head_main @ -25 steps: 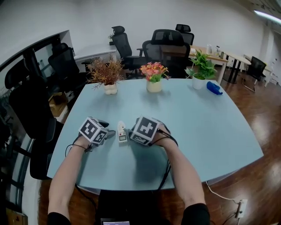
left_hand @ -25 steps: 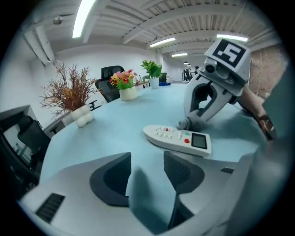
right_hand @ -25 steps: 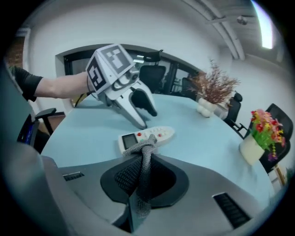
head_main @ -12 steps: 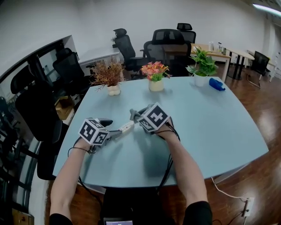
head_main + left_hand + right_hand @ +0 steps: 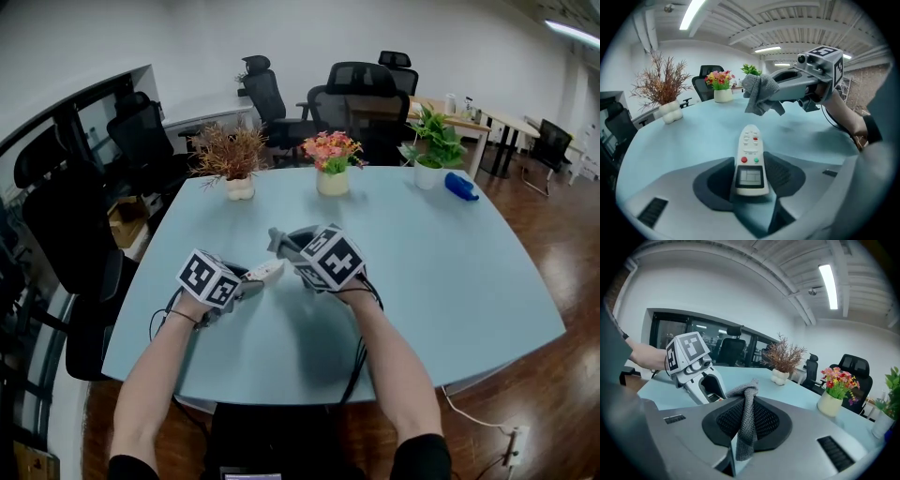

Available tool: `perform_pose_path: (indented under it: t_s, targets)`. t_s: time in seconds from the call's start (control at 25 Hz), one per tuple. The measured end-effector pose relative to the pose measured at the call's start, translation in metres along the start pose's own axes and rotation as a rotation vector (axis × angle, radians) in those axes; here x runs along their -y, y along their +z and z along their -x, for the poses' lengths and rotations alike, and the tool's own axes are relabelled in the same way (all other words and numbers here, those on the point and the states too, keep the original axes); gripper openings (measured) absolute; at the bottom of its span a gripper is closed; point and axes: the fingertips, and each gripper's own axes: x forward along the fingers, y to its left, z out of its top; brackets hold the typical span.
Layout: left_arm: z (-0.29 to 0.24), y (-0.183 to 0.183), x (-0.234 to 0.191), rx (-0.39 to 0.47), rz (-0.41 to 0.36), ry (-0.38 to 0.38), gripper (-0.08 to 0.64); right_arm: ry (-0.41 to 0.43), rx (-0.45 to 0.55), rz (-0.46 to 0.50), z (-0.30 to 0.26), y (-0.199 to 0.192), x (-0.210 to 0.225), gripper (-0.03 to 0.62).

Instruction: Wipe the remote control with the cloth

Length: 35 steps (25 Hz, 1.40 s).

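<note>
A white remote control point(image 5: 750, 159) with a small screen and red and green buttons sits between the jaws of my left gripper point(image 5: 750, 182), which are closing on it. The pads press its sides and hold it off the light blue table point(image 5: 422, 272). In the head view the remote point(image 5: 265, 273) points from the left gripper point(image 5: 251, 284) toward the right gripper point(image 5: 286, 242). That gripper is shut on a grey knitted cloth point(image 5: 746, 420), which hangs bunched from its tips. The cloth point(image 5: 759, 93) hovers just beyond the remote's far end, apart from it.
At the table's far side stand a dried plant in a white vase point(image 5: 232, 159), a pot of flowers point(image 5: 329, 164), a green plant point(image 5: 429, 145) and a blue bottle point(image 5: 458, 187). Office chairs point(image 5: 361, 98) stand behind the table.
The remote lay on the table between the grippers; now the left gripper holds it raised and tilted. The right gripper has risen with the cloth and turned toward the remote.
</note>
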Motion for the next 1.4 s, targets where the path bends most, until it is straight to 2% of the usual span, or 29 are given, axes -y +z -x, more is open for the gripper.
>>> perform_pose_path:
  t_s: [0.12,0.28,0.36,0.44,0.56,0.64,0.72,0.76,0.84,0.92,1.0,1.16,1.24,1.32,1.4]
  targets:
    - [0.004,0.001,-0.011,0.031,-0.106,0.094,0.191,0.021,0.038,-0.035,-0.014,0.008,-0.007,0.025]
    - [0.022,0.014,-0.025,0.177,-0.222,0.278,0.191,0.078,0.154,-0.118,-0.025,0.032,-0.028,0.025]
    - [0.035,0.023,-0.029,0.236,-0.276,0.334,0.190,0.114,0.195,-0.097,-0.035,0.045,-0.051,0.025]
    - [0.047,0.030,-0.031,0.277,-0.329,0.371,0.190,0.114,0.168,-0.033,-0.049,0.047,-0.066,0.026]
    - [0.054,0.024,-0.036,0.285,-0.378,0.397,0.190,0.020,0.116,-0.014,-0.059,0.040,-0.051,0.026]
    - [0.058,0.024,-0.041,0.296,-0.389,0.407,0.190,-0.081,0.105,-0.073,-0.053,0.034,-0.018,0.026]
    - [0.062,0.025,-0.042,0.302,-0.412,0.424,0.190,-0.129,0.130,-0.127,-0.047,0.035,0.001,0.026]
    - [0.062,0.024,-0.042,0.299,-0.433,0.436,0.190,-0.115,0.160,-0.135,-0.045,0.042,-0.001,0.026]
    - [0.064,0.023,-0.042,0.297,-0.479,0.469,0.190,-0.026,0.218,-0.103,-0.047,0.061,-0.027,0.026]
    - [0.068,0.027,-0.041,0.320,-0.517,0.505,0.190,0.028,0.203,-0.044,-0.056,0.066,-0.051,0.025]
    - [0.071,0.031,-0.037,0.350,-0.543,0.526,0.190,-0.012,0.163,-0.034,-0.059,0.058,-0.044,0.026]
    - [0.082,0.041,-0.027,0.410,-0.546,0.527,0.189,-0.129,0.129,-0.149,-0.046,0.034,0.012,0.026]
    - [0.086,0.043,-0.025,0.443,-0.529,0.525,0.189,-0.188,0.103,-0.163,-0.038,0.023,0.033,0.026]
    - [0.088,0.044,-0.024,0.450,-0.519,0.524,0.189,-0.189,0.159,-0.171,-0.023,0.034,0.036,0.026]
    - [0.088,0.044,-0.022,0.449,-0.533,0.526,0.189,-0.114,0.265,-0.168,-0.010,0.062,0.018,0.026]
